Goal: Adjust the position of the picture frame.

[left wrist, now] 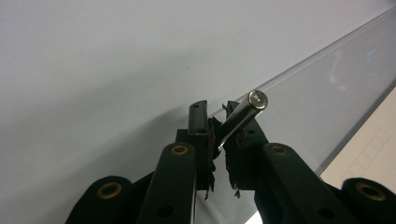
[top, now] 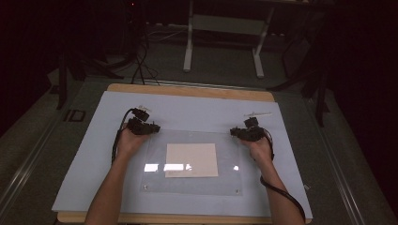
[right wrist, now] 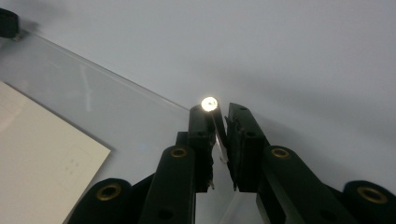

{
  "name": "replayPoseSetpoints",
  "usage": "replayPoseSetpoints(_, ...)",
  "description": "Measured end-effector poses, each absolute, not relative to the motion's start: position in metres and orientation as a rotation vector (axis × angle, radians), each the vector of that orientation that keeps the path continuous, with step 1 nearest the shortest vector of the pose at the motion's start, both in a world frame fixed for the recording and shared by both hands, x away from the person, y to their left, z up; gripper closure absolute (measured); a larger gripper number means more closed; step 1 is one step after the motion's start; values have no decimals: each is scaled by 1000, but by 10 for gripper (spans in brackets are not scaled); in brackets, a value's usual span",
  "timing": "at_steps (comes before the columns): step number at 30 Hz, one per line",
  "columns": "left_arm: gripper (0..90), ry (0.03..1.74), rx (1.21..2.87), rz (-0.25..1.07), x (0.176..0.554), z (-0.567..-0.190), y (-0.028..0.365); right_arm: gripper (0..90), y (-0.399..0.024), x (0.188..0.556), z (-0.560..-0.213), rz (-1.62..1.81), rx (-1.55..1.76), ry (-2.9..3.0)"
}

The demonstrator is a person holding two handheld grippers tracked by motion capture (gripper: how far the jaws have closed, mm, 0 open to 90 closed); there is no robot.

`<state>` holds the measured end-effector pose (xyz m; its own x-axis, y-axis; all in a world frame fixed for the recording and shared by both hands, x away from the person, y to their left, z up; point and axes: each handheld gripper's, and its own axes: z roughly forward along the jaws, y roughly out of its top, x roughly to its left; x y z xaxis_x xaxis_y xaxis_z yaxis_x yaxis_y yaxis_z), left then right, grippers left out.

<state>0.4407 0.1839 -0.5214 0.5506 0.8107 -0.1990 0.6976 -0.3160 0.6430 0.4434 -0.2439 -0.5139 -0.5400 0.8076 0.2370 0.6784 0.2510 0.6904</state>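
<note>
Here the left gripper (left wrist: 223, 119) is clamped on a small shiny metal rod (left wrist: 243, 112). The right gripper (right wrist: 219, 116) pinches another shiny rod (right wrist: 212, 114). Both sit at the top corners of a clear plastic sheet (top: 155, 183) on the table (top: 94, 154). A pale paper (top: 191, 160) lies under the sheet.

No text, label, brand or number can be read anywhere. The cream sheet (right wrist: 42, 140) under the clear plate carries faint printed outlines, seen in both gripper views, but they are too pale and blurred to make out.
</note>
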Motion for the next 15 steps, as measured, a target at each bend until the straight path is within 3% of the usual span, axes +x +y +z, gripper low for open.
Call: replayPoseSetpoints(15, 812, 1210, 2102, 217, 438, -520, 184, 805, -244, 445, -518, 1195, 1398, 2319)
